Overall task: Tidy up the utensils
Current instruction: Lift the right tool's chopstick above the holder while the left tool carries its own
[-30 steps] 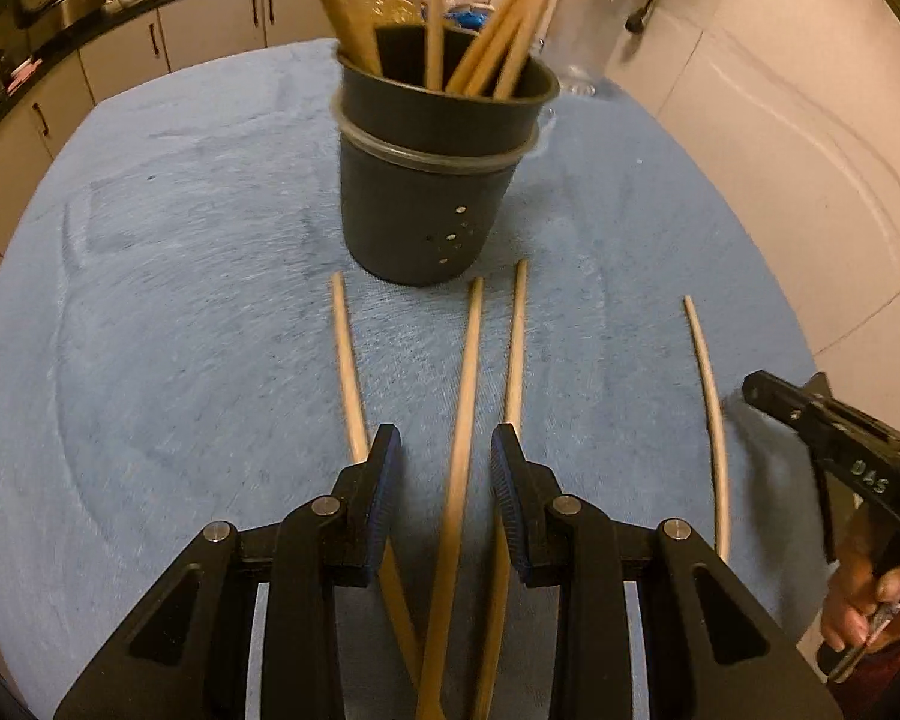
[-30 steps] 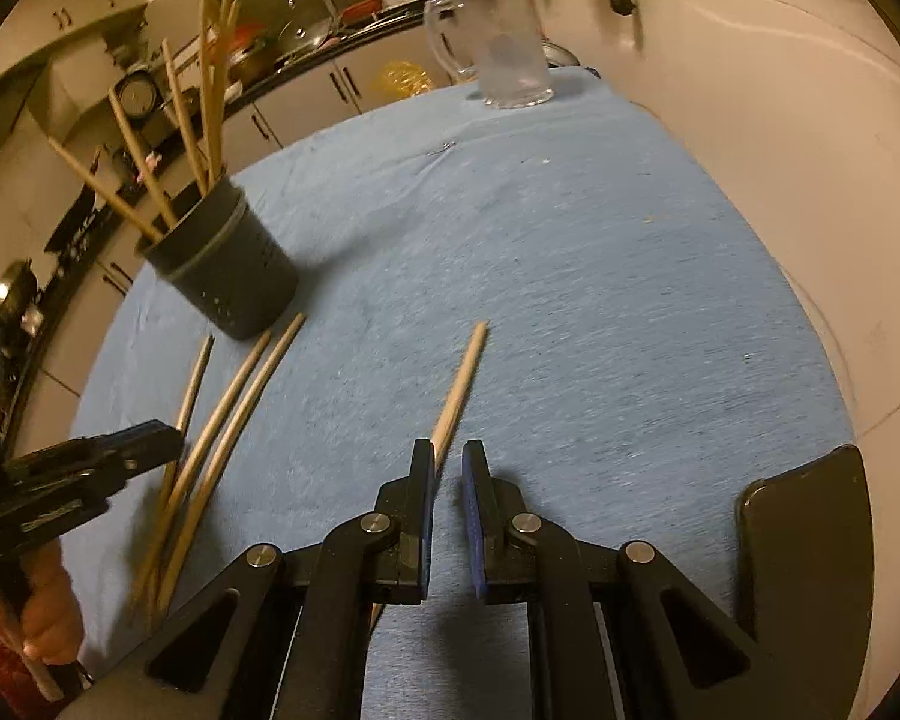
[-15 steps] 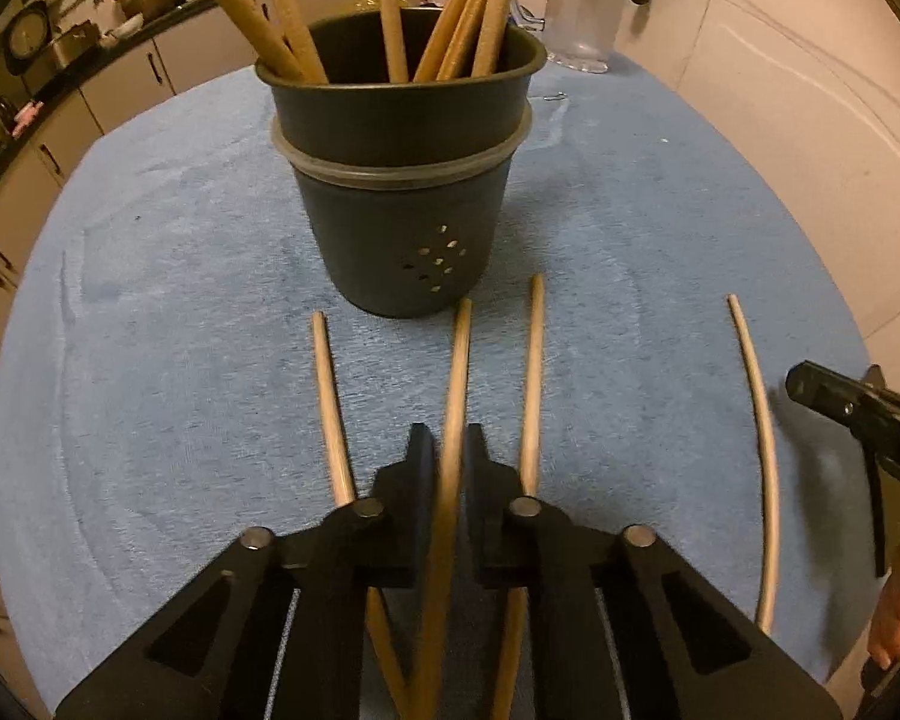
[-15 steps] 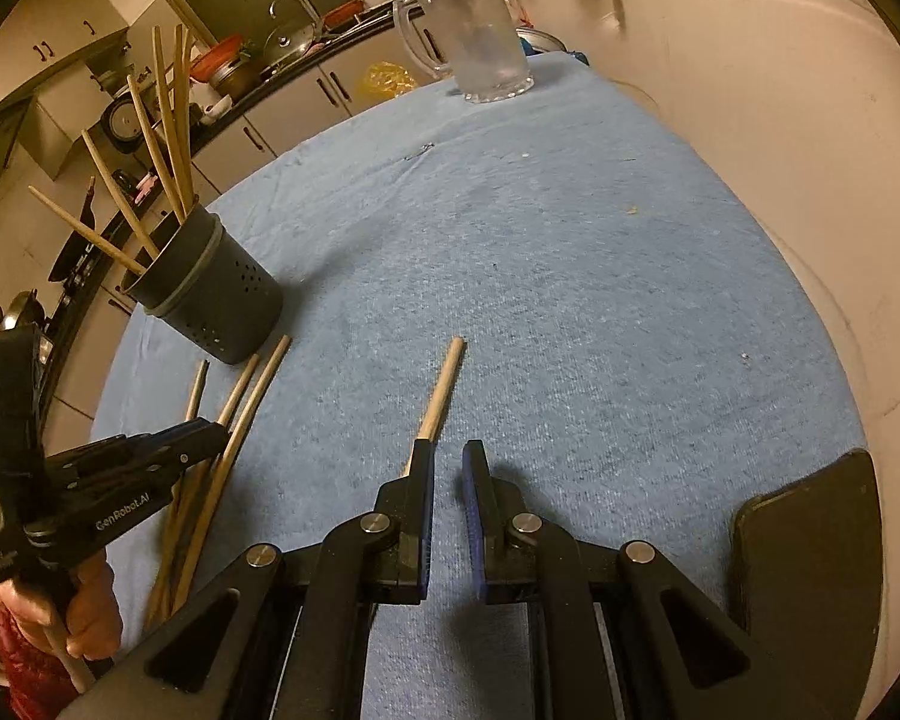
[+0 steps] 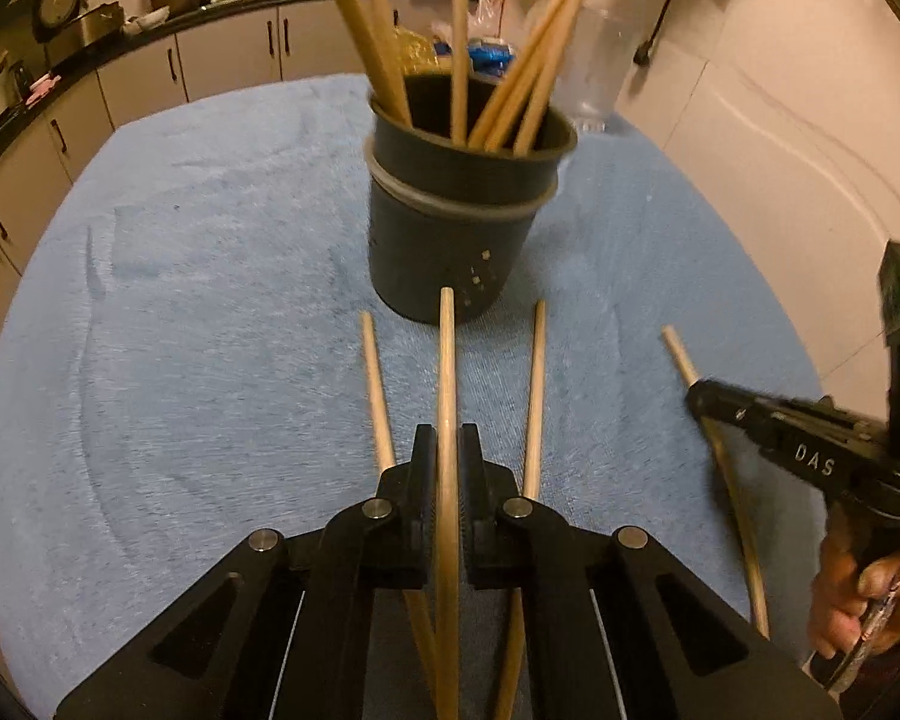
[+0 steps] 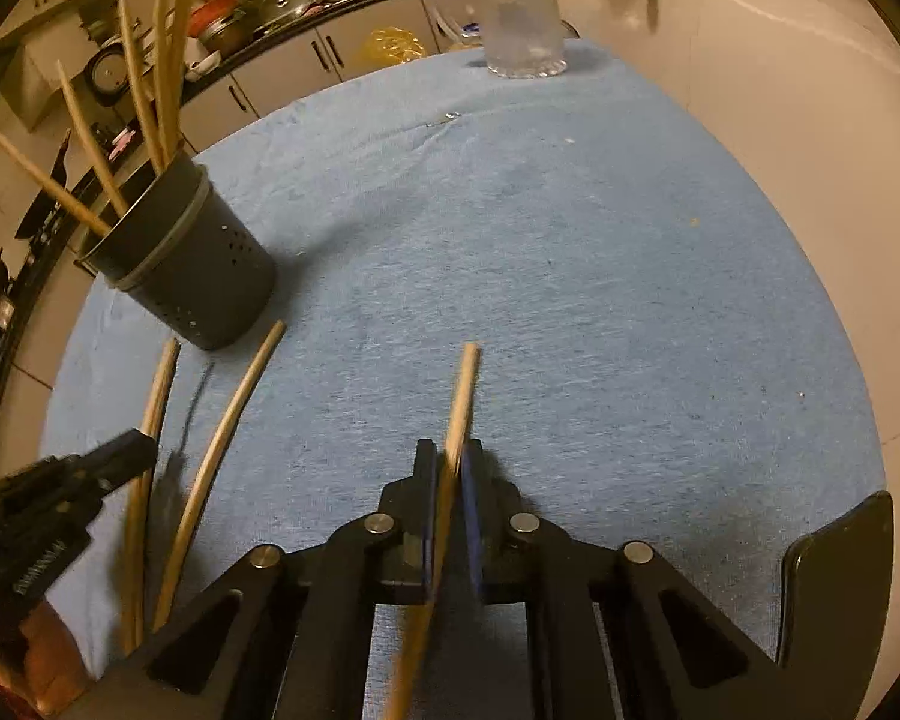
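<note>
since the earlier frame the left gripper (image 5: 448,456) has been closing its jaws, and now they pinch the middle chopstick (image 5: 446,372), which was then lying free between spread jaws. the tip of this chopstick now reaches in front of the lower wall of the dark holder (image 5: 450,240), so it seems lifted a little from the cloth, though the blur makes this not sure. the right gripper (image 6: 448,468) also has a stick now: its jaws are pressed on the single chopstick (image 6: 463,390), which before lay on the cloth just beside the left jaw.

in the left wrist view two more chopsticks lie on the blue cloth (image 5: 180,330) of the counter, the left chopstick (image 5: 375,384) and the right chopstick (image 5: 534,396), one on each side of the jaws. the holder stands upright in the upper middle of the frame, with several chopsticks leaning in it. a clear glass jug (image 6: 519,18) stands at the far edge of the cloth, in the upper middle of the right wrist view. the person's hand (image 5: 870,594) shows at the lower right of the left wrist view, gripping the handle of the right gripper.
</note>
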